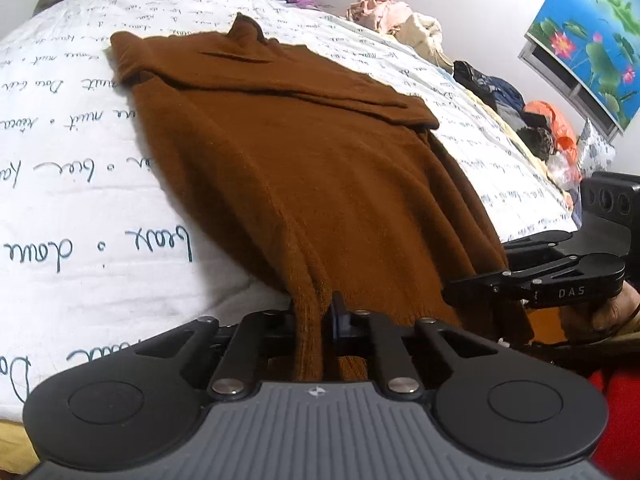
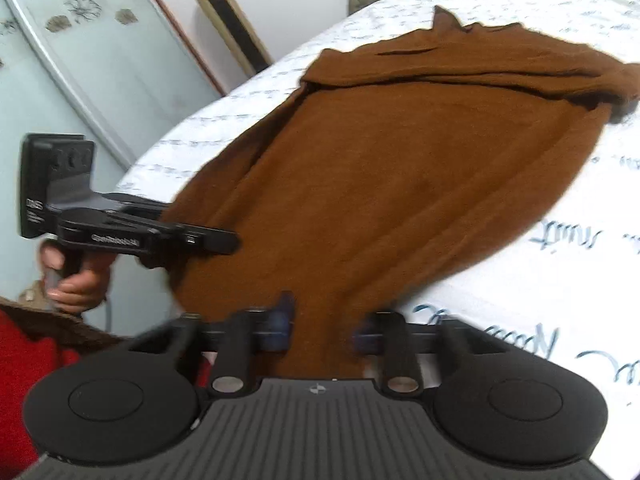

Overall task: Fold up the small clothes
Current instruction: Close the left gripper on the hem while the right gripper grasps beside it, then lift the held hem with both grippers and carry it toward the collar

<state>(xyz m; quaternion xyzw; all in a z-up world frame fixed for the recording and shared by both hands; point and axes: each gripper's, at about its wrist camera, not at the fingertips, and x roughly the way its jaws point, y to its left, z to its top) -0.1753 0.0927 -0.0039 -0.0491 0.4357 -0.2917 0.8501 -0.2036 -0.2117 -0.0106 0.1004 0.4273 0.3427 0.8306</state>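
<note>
Script-printed bedsheet (image 1: 80,208) under brown sweater (image 1: 320,184); gripper (image 1: 532,284) marked "DAS", possibly partial.

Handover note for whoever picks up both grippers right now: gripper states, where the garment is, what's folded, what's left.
Left gripper: shut on the near hem of the brown sweater.
Right gripper: gathered hem cloth sits between its jaws; the frame is blurred, so a firm clamp can't be confirmed.
Sweater lies flat on the white script-print bedspread, collar at the far end.
Done: the sleeves look folded across the chest.
Left: probably carry the hem up toward the collar, then smooth. Other clothes wait on the bed's far edge.
</note>
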